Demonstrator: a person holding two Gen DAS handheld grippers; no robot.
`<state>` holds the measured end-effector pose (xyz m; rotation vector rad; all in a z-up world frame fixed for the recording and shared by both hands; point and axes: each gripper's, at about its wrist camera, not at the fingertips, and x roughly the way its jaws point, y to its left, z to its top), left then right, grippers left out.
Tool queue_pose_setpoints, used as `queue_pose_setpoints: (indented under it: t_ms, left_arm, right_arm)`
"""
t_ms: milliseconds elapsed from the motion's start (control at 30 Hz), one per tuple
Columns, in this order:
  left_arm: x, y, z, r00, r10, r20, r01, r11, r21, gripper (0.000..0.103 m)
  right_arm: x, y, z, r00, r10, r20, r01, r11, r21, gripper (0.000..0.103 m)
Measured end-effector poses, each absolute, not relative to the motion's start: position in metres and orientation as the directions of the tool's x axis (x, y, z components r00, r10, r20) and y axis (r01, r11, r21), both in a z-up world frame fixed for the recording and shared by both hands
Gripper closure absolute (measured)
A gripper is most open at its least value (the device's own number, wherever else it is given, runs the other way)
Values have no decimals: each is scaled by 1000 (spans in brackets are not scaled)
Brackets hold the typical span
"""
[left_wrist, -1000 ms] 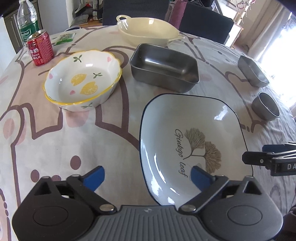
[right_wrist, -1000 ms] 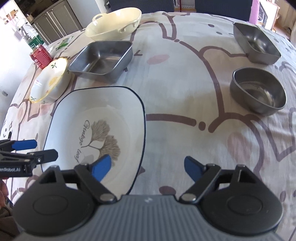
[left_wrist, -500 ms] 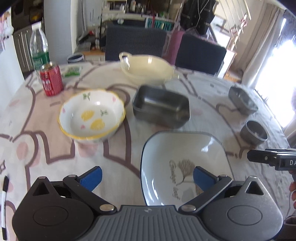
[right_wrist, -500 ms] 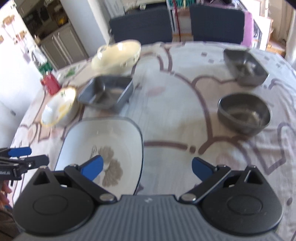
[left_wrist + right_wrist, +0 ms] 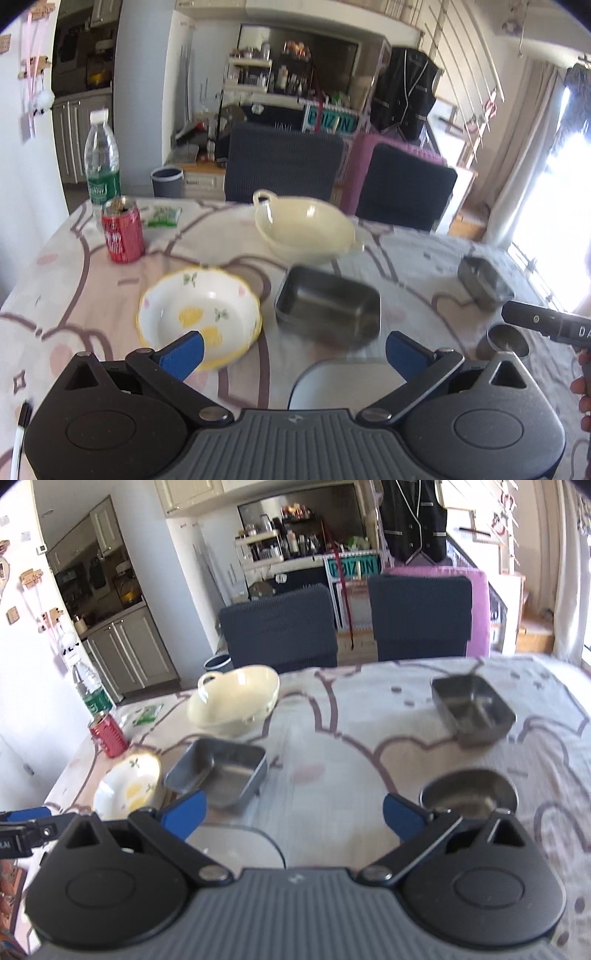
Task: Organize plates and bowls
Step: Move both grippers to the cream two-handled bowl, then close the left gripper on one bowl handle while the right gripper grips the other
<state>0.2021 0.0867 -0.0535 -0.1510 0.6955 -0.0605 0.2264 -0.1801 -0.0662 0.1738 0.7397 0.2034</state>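
Note:
My left gripper (image 5: 293, 350) is open above the table with nothing between its blue pads. My right gripper (image 5: 293, 814) is open too and holds nothing. The big white plate (image 5: 332, 380) with the dark rim lies just below both, mostly hidden by the gripper bodies; its far edge (image 5: 236, 843) also peeks out in the right wrist view. Ahead lie a lemon-patterned bowl (image 5: 199, 317), a steel rectangular pan (image 5: 328, 312) and a cream handled dish (image 5: 303, 229). A small square steel dish (image 5: 471, 709) and a round steel bowl (image 5: 469, 795) sit to the right.
A red can (image 5: 122, 230), a water bottle (image 5: 101, 162) and a green packet (image 5: 162, 216) stand at the table's far left. Two dark chairs (image 5: 280, 166) are behind the far edge. The table wears a pink patterned cloth (image 5: 351, 746). A pen (image 5: 20, 432) lies at the near left.
Both grippers have risen and tilted up, so the room behind the table shows. The big plate has slid toward the bottom of both views. Both jaws stay open.

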Motion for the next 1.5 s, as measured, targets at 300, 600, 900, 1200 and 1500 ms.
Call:
queue_pose_setpoints:
  t_ms: [300,600,900,1200,1500]
  left_arm:
    - [276,92,-34,837,-68,-542,20,995,-94,0]
    - [369,103,-37,853,-113,-509,87,993,-75,0]
    - [418,116,-62,828,-116,-549,69,992,-105,0]
    - [442,115,-71,801,-126,-586,41,987,-156,1]
    - [460,99,-82,748,-199,-634,72,973,-220,21]
  right_arm:
    - [288,-168,-58,750,398,-528,-258,912,320,0]
    - [403,-165,-97,649,584,-488,-166,735,658,24]
    - [466,-150,-178,567,574,-590,85,672,736,60]
    - [473,-145,-198,648,516,-560,117,659,743,90]
    - [475,-212,-190,704,385,-597,199,700,686,95]
